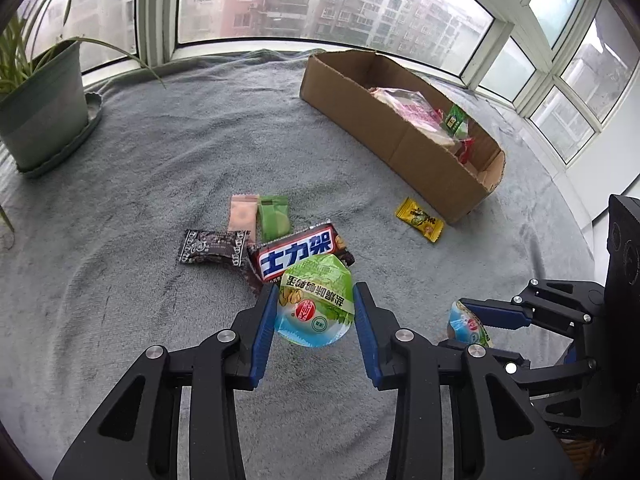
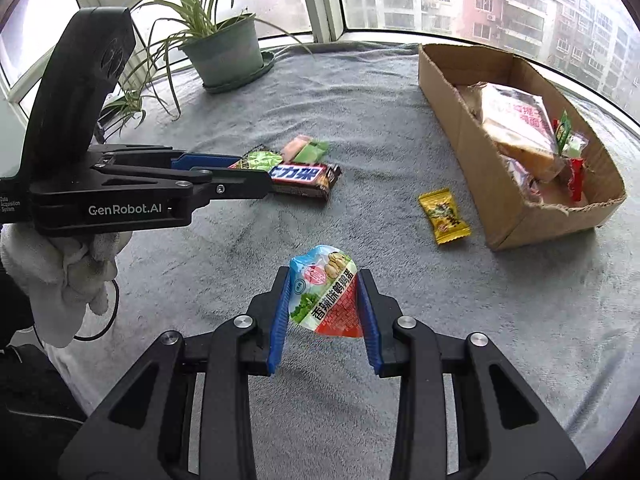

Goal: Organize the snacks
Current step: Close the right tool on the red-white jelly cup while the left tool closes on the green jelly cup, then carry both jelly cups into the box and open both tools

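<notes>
Grey fleece blanket (image 1: 160, 168) over a window-side bench, apartment blocks behind the glass, potted spider plant (image 2: 224, 52) at the far left.

Item, left tool (image 1: 315, 304): clenched on a green-topped quail-egg pouch (image 1: 316, 300), held off the blanket just above the near end of the Snickers bar (image 1: 298, 254).

Item, right tool (image 2: 325, 300): clenched on a red-and-blue quail-egg pouch (image 2: 326, 294), likewise lifted, near centre of the blanket.

Item, cardboard box (image 2: 472, 128): far right, open-topped, already holding a large bread bag and small wrapped pieces.

Items loose on the blanket: yellow candy packet (image 2: 443, 216) just beside the box's near corner; Snickers bar; dark brown candy wrapper (image 1: 214, 247); pink sachet (image 1: 243, 214) and green sachet (image 1: 273, 218), touching each other.

Handling, as we judge it: both pouches go to the box. We would carry them over the near wall, one tool at a time so they do not crowd each other, lower until the pouch is inside the rim, then release. The film pouches are slick and bulging; a light steady squeeze suits them better than a hard one.

Not made out: the box floor and whatever lies under the bread bag; the small print on the loose sachets. In the right wrist view, the left tool covers most of its pouch and one end of the Snickers bar.
</notes>
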A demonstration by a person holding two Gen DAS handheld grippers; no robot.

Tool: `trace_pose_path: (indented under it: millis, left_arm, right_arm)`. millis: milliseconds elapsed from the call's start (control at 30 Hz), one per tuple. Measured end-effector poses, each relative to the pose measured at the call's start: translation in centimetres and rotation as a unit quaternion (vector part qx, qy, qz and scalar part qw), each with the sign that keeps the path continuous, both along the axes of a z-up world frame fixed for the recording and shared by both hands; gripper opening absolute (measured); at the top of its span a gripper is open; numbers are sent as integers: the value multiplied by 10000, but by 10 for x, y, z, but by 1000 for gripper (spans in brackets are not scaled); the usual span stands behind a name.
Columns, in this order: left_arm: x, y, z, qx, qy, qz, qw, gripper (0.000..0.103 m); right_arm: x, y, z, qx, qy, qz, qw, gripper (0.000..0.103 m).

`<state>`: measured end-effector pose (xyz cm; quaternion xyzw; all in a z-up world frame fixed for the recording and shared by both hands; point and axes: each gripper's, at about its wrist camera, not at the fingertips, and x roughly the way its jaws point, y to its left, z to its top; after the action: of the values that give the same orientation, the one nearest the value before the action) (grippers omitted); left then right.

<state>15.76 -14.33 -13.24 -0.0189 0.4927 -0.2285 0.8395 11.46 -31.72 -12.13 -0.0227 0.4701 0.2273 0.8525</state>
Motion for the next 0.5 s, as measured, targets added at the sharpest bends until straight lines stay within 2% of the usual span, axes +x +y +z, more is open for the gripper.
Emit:
trace_pose_path:
  millis: [500]
  left_arm:
    - [30,-17,38,-193,-338,-74,9992,36]
  right_arm:
    - [34,-64,67,-18,-788,-729,9942,33]
